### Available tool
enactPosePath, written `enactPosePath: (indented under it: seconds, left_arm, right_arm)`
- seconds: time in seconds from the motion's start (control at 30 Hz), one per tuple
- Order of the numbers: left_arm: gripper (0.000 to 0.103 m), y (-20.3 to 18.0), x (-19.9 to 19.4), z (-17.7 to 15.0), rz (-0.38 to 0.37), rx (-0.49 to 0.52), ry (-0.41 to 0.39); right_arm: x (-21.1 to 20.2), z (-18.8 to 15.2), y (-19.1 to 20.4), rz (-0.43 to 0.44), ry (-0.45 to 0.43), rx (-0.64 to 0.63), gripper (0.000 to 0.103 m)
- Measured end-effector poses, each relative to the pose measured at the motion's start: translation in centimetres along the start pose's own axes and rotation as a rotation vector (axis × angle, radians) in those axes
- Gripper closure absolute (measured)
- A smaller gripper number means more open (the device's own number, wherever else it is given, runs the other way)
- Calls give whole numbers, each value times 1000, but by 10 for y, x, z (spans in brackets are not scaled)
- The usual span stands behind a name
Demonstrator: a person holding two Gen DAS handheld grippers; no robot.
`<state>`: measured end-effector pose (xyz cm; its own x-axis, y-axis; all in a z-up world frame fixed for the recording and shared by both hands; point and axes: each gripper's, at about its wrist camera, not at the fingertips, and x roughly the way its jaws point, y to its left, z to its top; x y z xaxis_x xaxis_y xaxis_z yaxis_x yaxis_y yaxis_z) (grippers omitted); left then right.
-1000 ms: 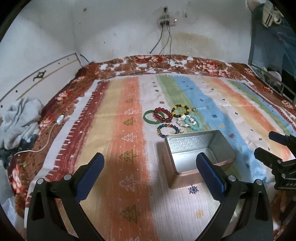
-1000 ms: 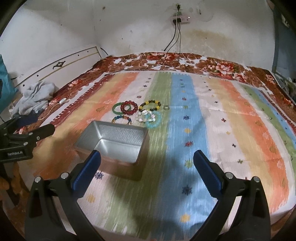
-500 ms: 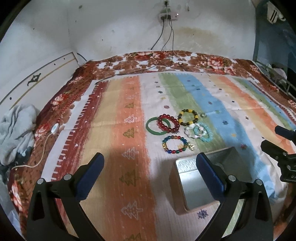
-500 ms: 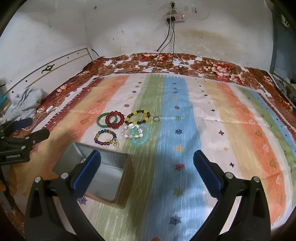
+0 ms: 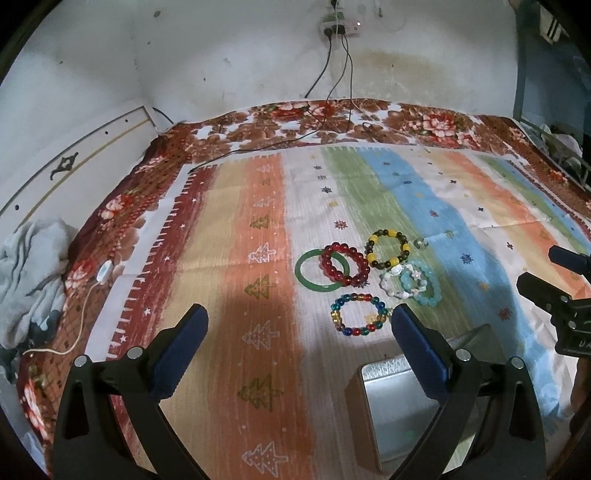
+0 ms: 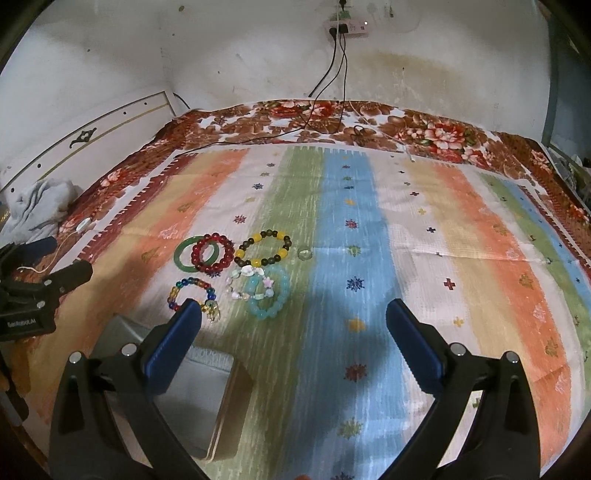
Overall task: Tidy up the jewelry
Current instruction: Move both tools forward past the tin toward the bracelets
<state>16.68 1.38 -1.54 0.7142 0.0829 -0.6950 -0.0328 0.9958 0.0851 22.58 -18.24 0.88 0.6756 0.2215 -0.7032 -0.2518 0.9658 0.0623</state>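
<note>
Several bracelets lie on a striped cloth: a green bangle, a red bead bracelet, a yellow and dark bead bracelet, a multicolour bead bracelet, a white one, a turquoise one and a small ring. An open metal tin sits nearer than them. My left gripper is open above the cloth, left of the tin. My right gripper is open, right of the tin.
The cloth covers a floral bedspread. Cables run from a wall socket onto the bed's far edge. A grey garment and a white corded switch lie at the left edge. Walls close the far side.
Both grippers have moved forward towards the bracelets. The tin has slid lower in both views, now partly behind the fingers. Both grippers stay open.
</note>
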Motion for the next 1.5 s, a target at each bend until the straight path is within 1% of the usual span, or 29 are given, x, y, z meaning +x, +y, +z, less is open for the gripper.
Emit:
enactPosePath:
  seconds: [0.17, 0.5, 0.7, 0.97, 1.3, 1.4, 1.5]
  left_arm:
    - [6, 1, 15, 6, 5, 1, 25]
    - [6, 14, 77, 24, 19, 1, 131]
    - [6, 19, 99, 32, 26, -6, 149]
    - [6, 21, 122, 34, 29, -2, 182]
    - [7, 25, 153, 35, 51, 16, 227]
    - [8, 25, 160, 34, 44, 21, 233]
    - [9, 23, 166, 35, 43, 30, 237]
  right_arm:
    - [18, 9, -4, -8, 24, -7, 5]
    - [65, 21, -28, -18, 109, 26, 5]
    - [90, 29, -30, -29, 129, 14, 5]
    - [127, 33, -39, -54, 173, 4, 5]
    - [158, 40, -33, -59, 200, -41, 5]
    - [165, 40, -31, -56, 212, -50, 9]
    - [172, 40, -29, -55, 222, -63, 10]
